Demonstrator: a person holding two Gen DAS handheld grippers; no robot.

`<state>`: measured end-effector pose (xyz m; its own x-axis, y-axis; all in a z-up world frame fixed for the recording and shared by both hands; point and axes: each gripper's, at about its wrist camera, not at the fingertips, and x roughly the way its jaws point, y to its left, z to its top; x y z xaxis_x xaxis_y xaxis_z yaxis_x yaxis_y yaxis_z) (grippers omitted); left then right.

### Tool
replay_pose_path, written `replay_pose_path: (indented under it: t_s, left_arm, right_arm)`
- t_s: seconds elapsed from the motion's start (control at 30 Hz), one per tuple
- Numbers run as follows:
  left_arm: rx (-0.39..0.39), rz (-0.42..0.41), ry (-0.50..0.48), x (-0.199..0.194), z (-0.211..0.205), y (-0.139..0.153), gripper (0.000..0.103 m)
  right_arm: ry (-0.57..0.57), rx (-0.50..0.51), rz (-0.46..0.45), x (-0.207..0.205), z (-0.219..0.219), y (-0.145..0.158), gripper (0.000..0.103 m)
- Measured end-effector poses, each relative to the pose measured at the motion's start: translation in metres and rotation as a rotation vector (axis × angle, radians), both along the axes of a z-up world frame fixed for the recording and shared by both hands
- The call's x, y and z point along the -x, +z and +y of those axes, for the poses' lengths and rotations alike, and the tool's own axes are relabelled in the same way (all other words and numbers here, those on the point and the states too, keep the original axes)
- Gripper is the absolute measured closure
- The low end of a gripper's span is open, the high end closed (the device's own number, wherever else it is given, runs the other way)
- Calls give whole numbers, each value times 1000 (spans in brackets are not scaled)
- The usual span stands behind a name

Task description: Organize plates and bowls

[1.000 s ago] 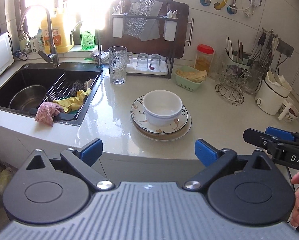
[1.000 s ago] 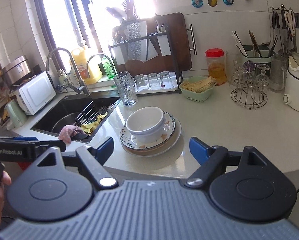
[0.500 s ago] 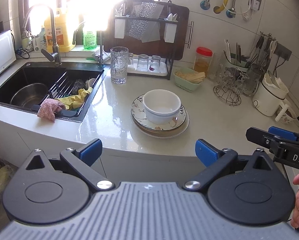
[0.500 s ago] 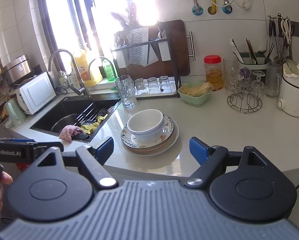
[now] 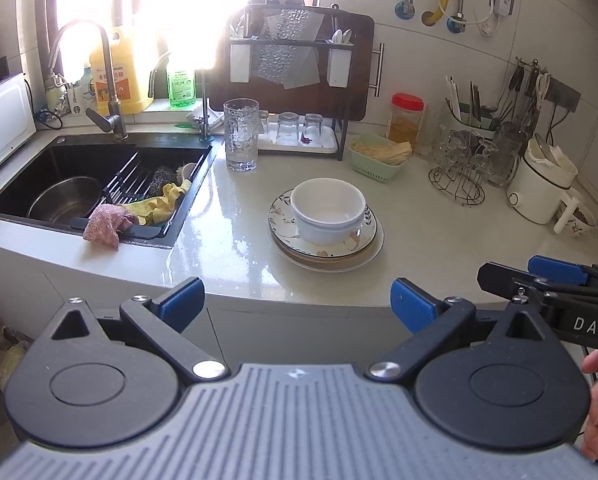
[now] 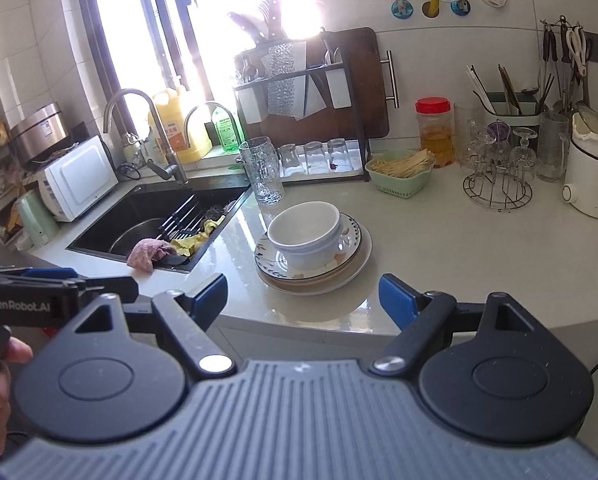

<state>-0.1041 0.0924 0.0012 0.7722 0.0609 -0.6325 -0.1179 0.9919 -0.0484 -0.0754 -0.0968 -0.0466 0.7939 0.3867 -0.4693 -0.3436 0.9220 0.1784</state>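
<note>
— Crockery first: where does it sit, and how will it handle?

— Right of the sink (image 5: 99,176), your stack stands on the counter (image 5: 235,248): white bowls (image 5: 327,210) nested on floral plates (image 5: 323,240). Glazed ware, so judge it stiff, slick, breakable and fairly heavy. Take a bowl by its rim, one finger inside and one outside.

— And my grippers?

— Your left gripper (image 5: 297,298) hangs short of the counter edge, jaws spread wide and empty, level and aimed at the stack. Your right gripper (image 6: 301,294) sits likewise, jaws apart, holding nothing, well apart from the bowls.
</note>
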Motion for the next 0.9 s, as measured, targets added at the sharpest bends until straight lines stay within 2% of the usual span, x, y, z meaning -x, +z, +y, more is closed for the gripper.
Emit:
replay_pose_path:
  t_s: [0.57, 0.9]
  left_arm:
    - [-74, -33, 30, 26, 8, 9, 2]
    - [-49, -23, 14, 42, 11, 7, 2]
  right_arm:
    - [-22, -10, -16, 15, 6, -3, 19]
    - [-24, 0, -35, 30, 9, -1, 19]
